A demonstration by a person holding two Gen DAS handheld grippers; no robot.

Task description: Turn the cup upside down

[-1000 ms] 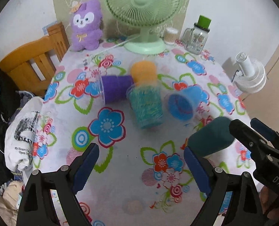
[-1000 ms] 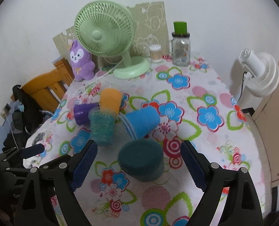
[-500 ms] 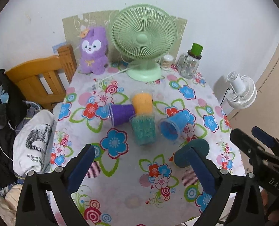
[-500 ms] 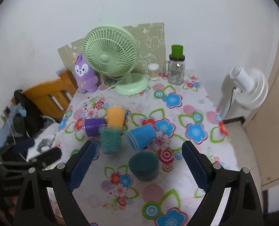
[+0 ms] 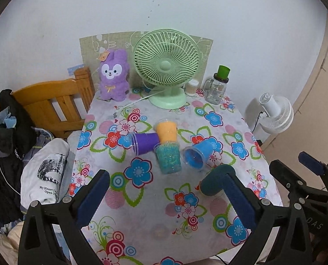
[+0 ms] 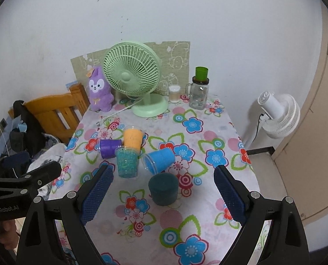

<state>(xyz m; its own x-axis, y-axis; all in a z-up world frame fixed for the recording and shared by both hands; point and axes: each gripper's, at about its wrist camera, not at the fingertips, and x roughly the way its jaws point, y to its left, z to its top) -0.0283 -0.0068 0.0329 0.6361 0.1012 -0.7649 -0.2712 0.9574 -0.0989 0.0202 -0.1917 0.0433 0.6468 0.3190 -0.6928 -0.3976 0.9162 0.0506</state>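
A dark teal cup [image 6: 163, 189] stands upside down on the flowered tablecloth [image 6: 208, 154], apart from the other cups; it also shows in the left wrist view [image 5: 214, 183], partly behind my finger. A blue cup [image 6: 158, 160] and a purple cup [image 6: 109, 148] lie on their sides. An orange cup [image 6: 132, 138] and a light teal cup [image 6: 126, 165] lie tilted between them. My right gripper [image 6: 164, 195] is open and empty, held above the near table edge. My left gripper [image 5: 164, 201] is open and empty too.
A green table fan [image 6: 137, 81], a purple plush rabbit [image 6: 100, 90], a cotton-swab jar [image 6: 174, 93] and a glass jar with a green lid [image 6: 199, 88] stand at the back. A wooden chair [image 5: 53, 103] and clothes are at the left. A white floor fan [image 6: 279, 114] stands at the right.
Both grippers have pulled back and up from the table, so the cups look smaller and farther. The dark teal cup stays upside down where it stood.
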